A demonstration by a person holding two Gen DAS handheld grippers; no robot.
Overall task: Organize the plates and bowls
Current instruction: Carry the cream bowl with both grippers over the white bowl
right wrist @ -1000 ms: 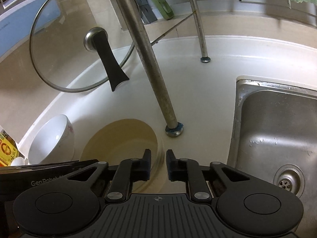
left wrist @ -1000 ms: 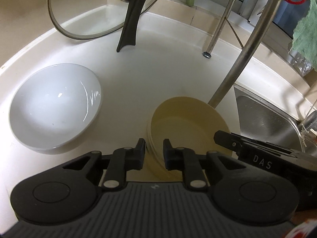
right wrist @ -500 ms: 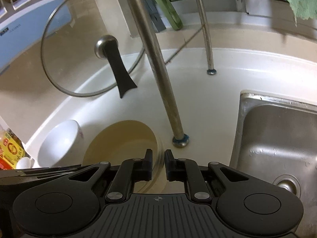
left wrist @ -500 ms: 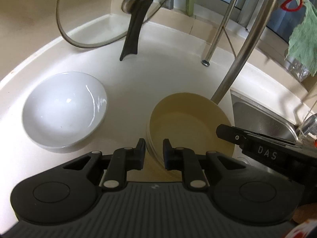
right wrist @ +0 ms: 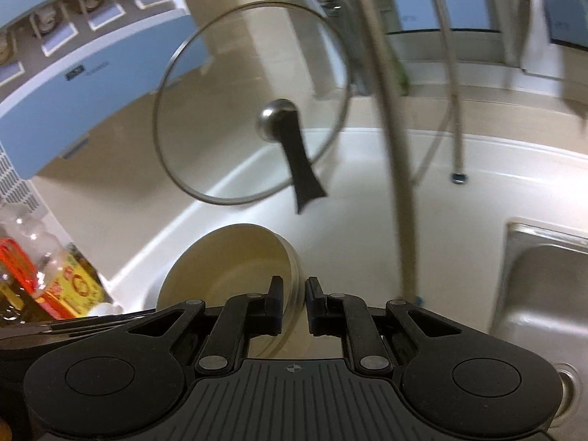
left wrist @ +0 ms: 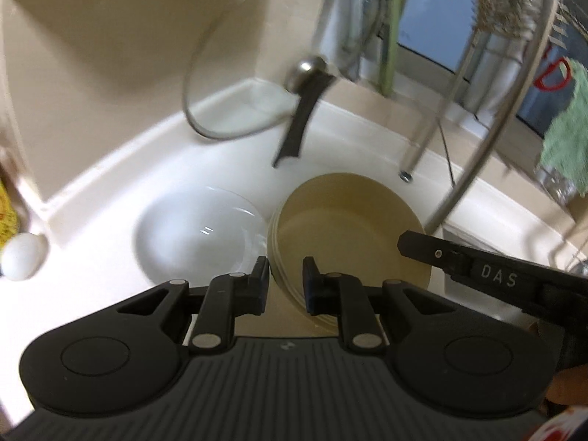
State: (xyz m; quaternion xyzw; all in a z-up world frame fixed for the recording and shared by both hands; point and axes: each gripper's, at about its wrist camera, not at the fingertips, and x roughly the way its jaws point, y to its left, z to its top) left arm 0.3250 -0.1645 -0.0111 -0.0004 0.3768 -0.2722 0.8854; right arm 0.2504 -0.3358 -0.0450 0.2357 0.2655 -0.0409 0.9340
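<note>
Nearest to us in the left wrist view, the left hand-held gripper (left wrist: 284, 279) is closed down on the near rim of the stack of cream plates (left wrist: 349, 228), the rim pinched between its two black fingers (left wrist: 259, 283). In the right wrist view we see the right hand-held gripper (right wrist: 294, 299) clamped the same way on the opposite rim of the same stack (right wrist: 228, 257), with only a narrow gap between its pads, filled by the plate edges. The right tool also shows in the left view as a black bar marked DAS (left wrist: 492, 275) reaching in from the right onto the stack. Between the two grips we hold the plates tilted, clear of the white table (left wrist: 228, 169).

Just beside the stack, on its left in the left view, a white bowl (left wrist: 198, 235) sits on the table, its rim close to the plates; we cannot tell whether they touch. Further left lies a small white egg-shaped thing (left wrist: 22, 255).

Behind the plates a glass pot lid (right wrist: 250, 110) with a metal knob and black handle leans upright near the tiled wall. To the right stand the steel legs of a rack (right wrist: 400, 183), and past them the steel sink (right wrist: 544, 286). A green cloth (left wrist: 566, 139) hangs at the far right.
</note>
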